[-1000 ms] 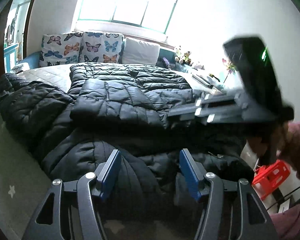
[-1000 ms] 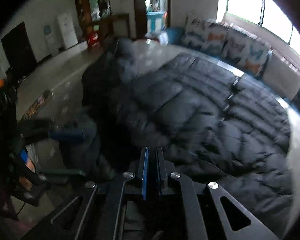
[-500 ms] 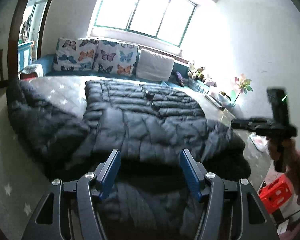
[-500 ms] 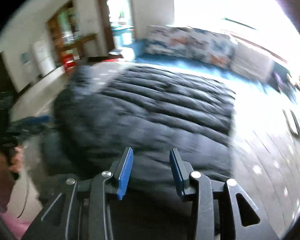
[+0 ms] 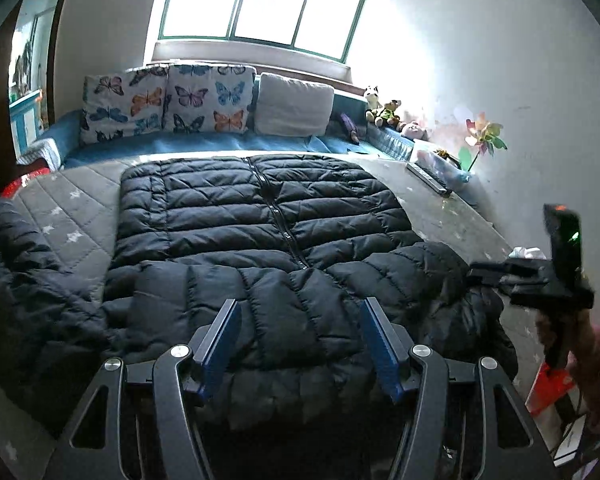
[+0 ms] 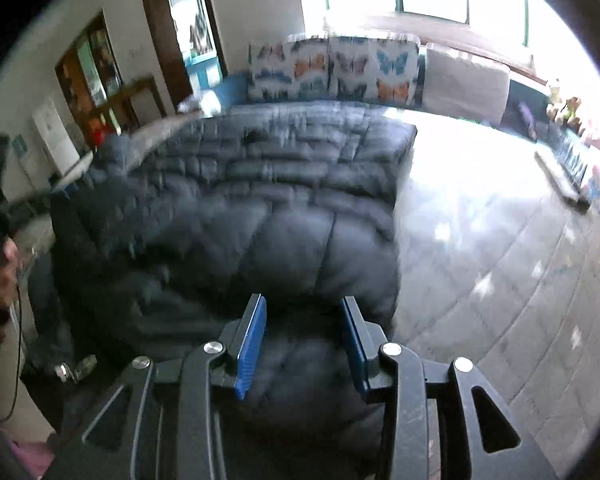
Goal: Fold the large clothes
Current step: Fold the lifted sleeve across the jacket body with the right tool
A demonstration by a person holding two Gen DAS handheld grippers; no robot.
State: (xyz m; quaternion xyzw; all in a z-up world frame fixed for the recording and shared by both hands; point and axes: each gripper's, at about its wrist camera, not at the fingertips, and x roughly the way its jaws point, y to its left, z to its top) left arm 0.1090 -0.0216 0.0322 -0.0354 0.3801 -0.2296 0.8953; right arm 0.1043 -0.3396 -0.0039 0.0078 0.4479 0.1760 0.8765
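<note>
A large black quilted puffer jacket (image 5: pixel 260 232) lies spread front-up on a grey quilted mat (image 5: pixel 84 196), zip running down its middle, near edge hanging toward me. One sleeve (image 5: pixel 24 280) trails off at the left, another bunches at the right (image 5: pixel 452 276). My left gripper (image 5: pixel 300 344) is open and empty above the jacket's near edge. My right gripper (image 6: pixel 302 336) is open and empty over the jacket's (image 6: pixel 260 216) near right corner; it also shows in the left wrist view (image 5: pixel 484 272) at the right.
Butterfly cushions (image 5: pixel 164 104) and a plain grey cushion (image 5: pixel 294 108) line the back under the window. Soft toys (image 5: pixel 384 110) and a paper pinwheel (image 5: pixel 480 140) stand along the right wall. A red stool (image 5: pixel 548 388) sits low right. A doorway and shelves (image 6: pixel 100 80) are on the left.
My right gripper opened and let go of the jacket, then swung out to the right corner. Both grippers pulled back from the jacket, which now lies flatter on the mat.
</note>
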